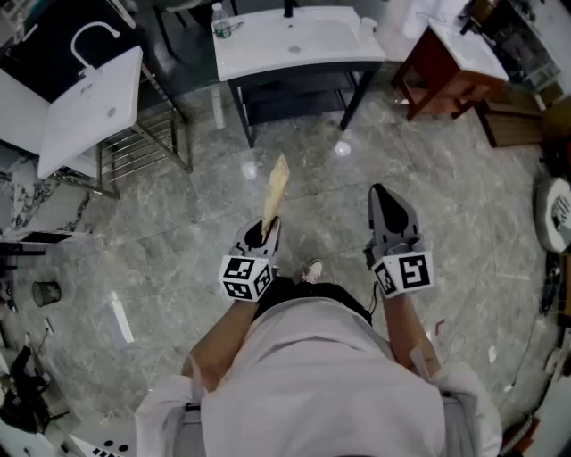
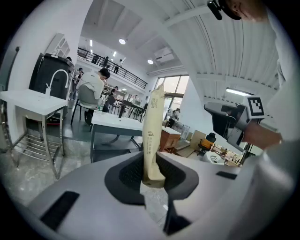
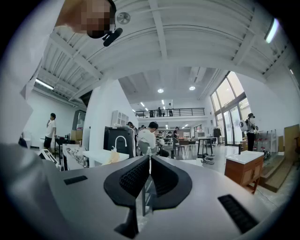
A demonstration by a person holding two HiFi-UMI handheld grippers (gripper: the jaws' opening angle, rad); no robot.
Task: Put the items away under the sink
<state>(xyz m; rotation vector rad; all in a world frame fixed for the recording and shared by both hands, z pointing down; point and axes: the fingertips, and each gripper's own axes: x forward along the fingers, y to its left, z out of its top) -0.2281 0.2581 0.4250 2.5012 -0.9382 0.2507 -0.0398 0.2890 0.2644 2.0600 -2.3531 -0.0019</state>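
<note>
I stand on a grey stone floor (image 1: 161,241) with a tool in each hand. My left gripper (image 1: 265,230) is clamped on the bottom end of a flat tan packet (image 1: 276,192). In the left gripper view its fingers (image 2: 129,174) press on both faces of the packet (image 2: 153,136), which stands up out of them as a narrow strip with some small dark print on it that I cannot read. In the head view the packet tilts up and away from me, towards the sink ahead.

My right gripper (image 1: 382,192) is held out beside the left one, level with it and well apart from it. Its fingers (image 3: 134,178) are closed together with nothing between them, their tips meeting in a thin line.

The sink (image 1: 294,45) is a white basin on a dark frame, well ahead of both tools. A dark shelf (image 1: 294,94) runs under it, and a small bottle (image 1: 221,22) stands on its left corner. The packet has not reached that shelf; it is in the air between me and the sink.

Off to the left is a second sink (image 1: 89,112) over a wire rack (image 1: 143,147). To the right of the sink ahead stands a wooden cabinet (image 1: 442,80) with a white top.
</note>
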